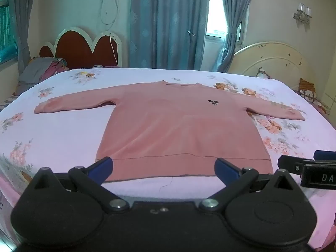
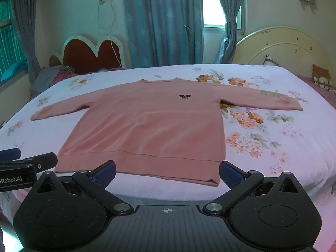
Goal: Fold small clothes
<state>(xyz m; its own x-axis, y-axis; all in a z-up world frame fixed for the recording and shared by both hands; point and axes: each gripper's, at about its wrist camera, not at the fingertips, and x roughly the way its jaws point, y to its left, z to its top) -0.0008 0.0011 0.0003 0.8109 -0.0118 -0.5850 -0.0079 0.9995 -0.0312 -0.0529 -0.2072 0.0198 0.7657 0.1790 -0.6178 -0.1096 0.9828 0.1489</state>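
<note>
While the bed (image 1: 63, 138) fills most of both wrist views under a pale floral sheet (image 2: 262, 138), a pink long-sleeved sweatshirt (image 1: 180, 130) lies flat on it, front up, near the middle of the mattress. Both sleeves are spread out to the sides, the neckline points toward the far edge, and the ribbed hem runs along the near edge. Behind the bed hang blue curtains (image 1: 168, 25) beside a bright window (image 2: 212, 6), with a red scalloped headboard (image 1: 84, 48) at the far left and a cream rounded headboard (image 2: 283, 48) at the far right. The left gripper (image 1: 163, 169) hangs just short of the hem — jaws spread wide, with nothing between them. The right gripper (image 2: 168, 173) hangs beside it near the hem's right corner, likewise wide apart and empty. A small dark emblem (image 2: 184, 97) sits on the chest of the garment.
</note>
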